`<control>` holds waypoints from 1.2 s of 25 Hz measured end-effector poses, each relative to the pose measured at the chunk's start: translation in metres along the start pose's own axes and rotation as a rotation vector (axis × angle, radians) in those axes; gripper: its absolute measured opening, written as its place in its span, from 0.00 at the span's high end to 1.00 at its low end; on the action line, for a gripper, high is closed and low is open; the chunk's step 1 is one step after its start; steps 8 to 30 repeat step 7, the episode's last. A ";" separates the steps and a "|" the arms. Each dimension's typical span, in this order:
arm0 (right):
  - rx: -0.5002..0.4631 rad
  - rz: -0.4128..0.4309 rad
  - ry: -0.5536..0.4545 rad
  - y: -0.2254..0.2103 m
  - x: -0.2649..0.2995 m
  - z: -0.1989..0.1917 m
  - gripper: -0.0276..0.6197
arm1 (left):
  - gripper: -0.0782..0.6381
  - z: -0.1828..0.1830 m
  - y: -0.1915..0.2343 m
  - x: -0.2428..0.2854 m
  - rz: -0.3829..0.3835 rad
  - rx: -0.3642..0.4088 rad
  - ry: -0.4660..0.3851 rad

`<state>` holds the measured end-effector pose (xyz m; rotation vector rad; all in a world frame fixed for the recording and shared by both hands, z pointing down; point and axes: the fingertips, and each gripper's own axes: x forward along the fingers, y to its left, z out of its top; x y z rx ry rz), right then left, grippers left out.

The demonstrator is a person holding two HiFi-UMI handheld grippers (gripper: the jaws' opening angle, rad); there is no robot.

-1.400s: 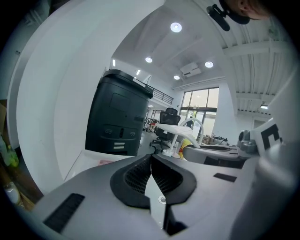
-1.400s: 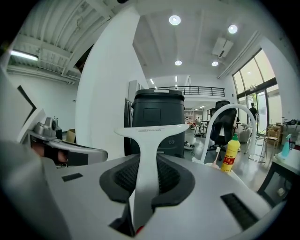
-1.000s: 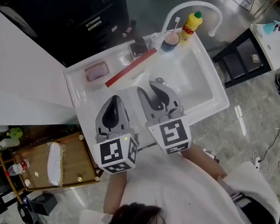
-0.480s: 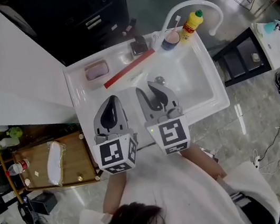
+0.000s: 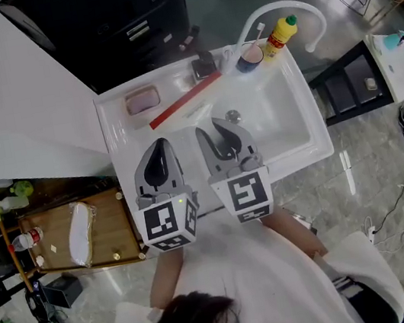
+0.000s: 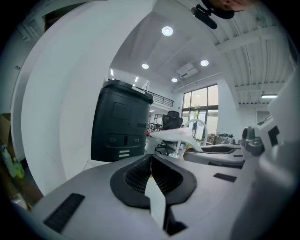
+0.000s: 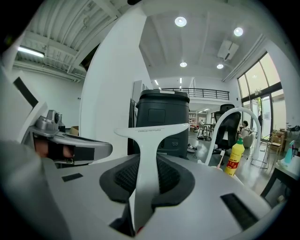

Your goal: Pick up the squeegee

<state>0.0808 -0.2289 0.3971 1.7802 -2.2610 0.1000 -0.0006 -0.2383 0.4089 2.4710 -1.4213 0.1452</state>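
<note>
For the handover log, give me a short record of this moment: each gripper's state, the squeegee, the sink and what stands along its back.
left gripper: jaws together, nothing between them
right gripper: shut on the squeegee, gripping its handle
squeegee: white T shape with a red blade, crossbar ahead of the right jaws
sink: white, below both grippers
sink's back: pink soap, cup, yellow bottle

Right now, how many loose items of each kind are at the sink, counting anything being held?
squeegee: 1
yellow bottle: 1
cup: 1
toothbrush: 1
pink soap bar: 1
Total: 5
</note>
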 end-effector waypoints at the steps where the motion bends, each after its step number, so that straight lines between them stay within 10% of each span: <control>1: -0.001 0.003 -0.002 0.001 0.000 0.001 0.83 | 0.86 0.001 0.001 0.000 0.002 0.000 -0.002; 30: -0.006 0.013 -0.010 0.003 -0.003 0.004 0.83 | 0.86 0.002 -0.001 -0.002 0.005 -0.002 -0.008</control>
